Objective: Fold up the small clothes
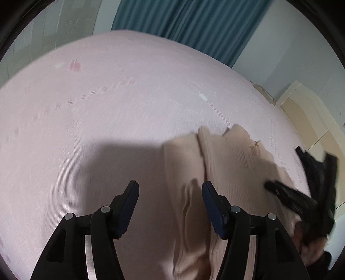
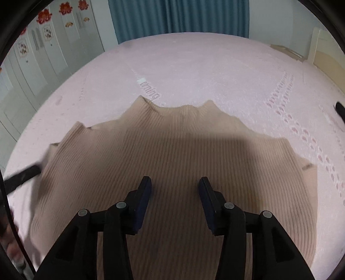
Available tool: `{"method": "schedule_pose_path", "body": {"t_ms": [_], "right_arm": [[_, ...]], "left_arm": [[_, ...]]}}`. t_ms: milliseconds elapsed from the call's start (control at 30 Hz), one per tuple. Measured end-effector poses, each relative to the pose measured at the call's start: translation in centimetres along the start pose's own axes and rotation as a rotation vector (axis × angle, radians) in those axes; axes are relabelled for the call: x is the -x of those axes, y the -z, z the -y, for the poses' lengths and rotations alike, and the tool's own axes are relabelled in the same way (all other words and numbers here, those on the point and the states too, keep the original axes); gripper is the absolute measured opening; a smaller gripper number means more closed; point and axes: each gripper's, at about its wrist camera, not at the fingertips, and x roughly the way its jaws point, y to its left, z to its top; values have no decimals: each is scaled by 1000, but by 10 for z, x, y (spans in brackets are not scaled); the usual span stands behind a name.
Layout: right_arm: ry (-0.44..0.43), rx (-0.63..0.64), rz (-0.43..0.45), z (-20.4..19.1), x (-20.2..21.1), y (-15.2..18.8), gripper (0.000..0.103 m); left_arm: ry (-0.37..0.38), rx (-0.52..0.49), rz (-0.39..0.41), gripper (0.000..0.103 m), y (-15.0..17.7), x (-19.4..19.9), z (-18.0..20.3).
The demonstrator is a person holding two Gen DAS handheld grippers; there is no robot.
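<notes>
**Risk: a pinch that catches only one layer**

Could go wrong in two ways from here. Closing too shallow on the beige ribbed sweater [image 2: 172, 155] likely grabs a single knit layer, letting the rest sag and the fold skew. Dragging across the pink bedspread [image 2: 194, 64] may also bunch the soft rib instead of sliding it flat. Motion blur in both views hints at fast travel, which raises the chance of a missed edge.

Left gripper [image 1: 170, 187]: jaws spread wide, holding nothing. Positioned at the garment's left margin, the right jaw over rumpled folds of the sweater [image 1: 226, 155], the left jaw over bare bedspread [image 1: 107, 86]. Contact with the cloth not discernible.

Right gripper [image 2: 174, 183]: jaws likewise apart and empty, hovering above the middle of the sweater body, collar ahead toward the teal curtain [image 2: 179, 15]. Garment spread flat on the bed, apparently unfolded as yet. Black garment [image 1: 319, 185] lying off to the right.
</notes>
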Motion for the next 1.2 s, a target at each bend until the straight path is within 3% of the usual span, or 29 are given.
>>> {"method": "schedule_pose_path", "body": {"t_ms": [233,467,600,867,1033,1200], "right_arm": [[27,-85,-38,6,-34,-39,46],[56,-78,-63,-3,-28,-36,47],[21,-34,-97,-11,-5,-13,47],[40,8,-80,-24,49,47,47],[45,34,-54,-27,67,82,47],[62,50,-38,-35,73,117,46]], "left_arm": [[77,23,-4,61,46,14,-15],[216,52,-38,62,72,31,-18],[253,83,-59,62,80,38,-27],[334,105,-105,62,100,43,-21],[378,168,-82,62,96,25,-15],[367,192,-51,62,82,2,-1]]}}
